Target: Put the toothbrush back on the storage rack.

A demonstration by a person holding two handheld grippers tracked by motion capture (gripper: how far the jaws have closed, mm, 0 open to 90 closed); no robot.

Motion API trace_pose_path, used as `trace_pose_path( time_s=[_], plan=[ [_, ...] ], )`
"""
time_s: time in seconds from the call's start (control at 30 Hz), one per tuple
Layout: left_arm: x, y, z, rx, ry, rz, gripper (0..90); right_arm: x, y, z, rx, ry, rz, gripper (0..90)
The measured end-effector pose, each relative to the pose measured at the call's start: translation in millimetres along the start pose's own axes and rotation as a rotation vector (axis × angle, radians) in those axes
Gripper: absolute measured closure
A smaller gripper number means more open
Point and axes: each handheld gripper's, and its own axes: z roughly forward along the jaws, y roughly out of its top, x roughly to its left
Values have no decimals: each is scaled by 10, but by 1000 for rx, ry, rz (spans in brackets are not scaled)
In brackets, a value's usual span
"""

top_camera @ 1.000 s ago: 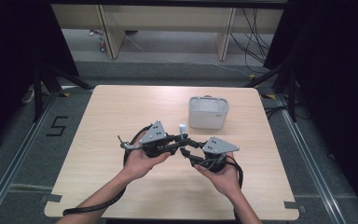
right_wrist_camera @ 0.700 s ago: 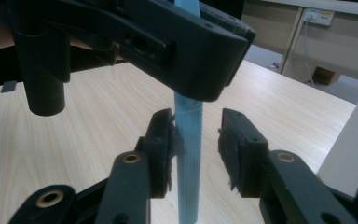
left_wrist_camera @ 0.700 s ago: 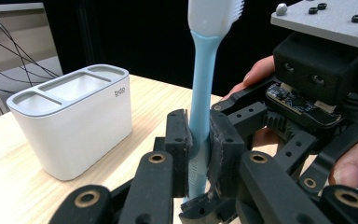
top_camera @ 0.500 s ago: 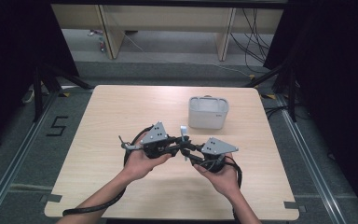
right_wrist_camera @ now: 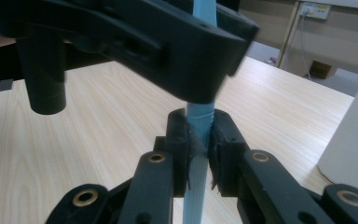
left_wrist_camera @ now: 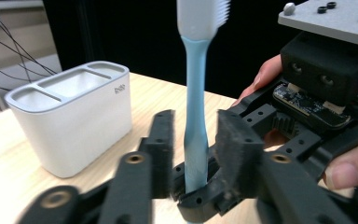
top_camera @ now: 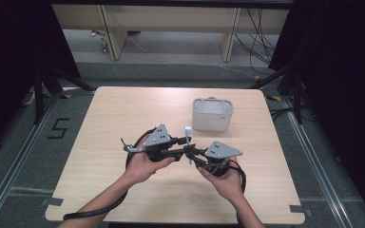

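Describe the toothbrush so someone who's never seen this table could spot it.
On the wooden table, look nearer than the white holder, where the two grippers meet. The toothbrush stands upright between them: a slim light-blue handle with a white bristled head.

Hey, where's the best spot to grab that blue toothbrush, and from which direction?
Grip the toothbrush on its slim handle below the bristle head, jaws closing from either side across the narrow waist. It stands upright, so come in level. The right gripper already clamps it low down this way; the left gripper stands open around it.

A lab recording bay — black curtains [top_camera: 9,57], floor rails [top_camera: 14,161], loose cables [top_camera: 261,28] — around a table [top_camera: 123,109].
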Motion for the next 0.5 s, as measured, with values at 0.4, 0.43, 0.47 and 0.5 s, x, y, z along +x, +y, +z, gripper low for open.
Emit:
trace_pose_path(
  time_s=[0.4,0.43,0.47,0.5],
  plan=[
    [24,-51,-228,5,83,44,401,-77,7,-63,2,-60,46,794],
    [31,-59,-249,5,91,45,391,-86,8,-64,-7,-67,43,795],
    [40,-69,-279,6,99,43,385,-113,14,-73,-19,-81,14,795],
    [51,-76,-302,7,106,44,378,-110,12,-73,-26,-85,37,795]
  ],
)
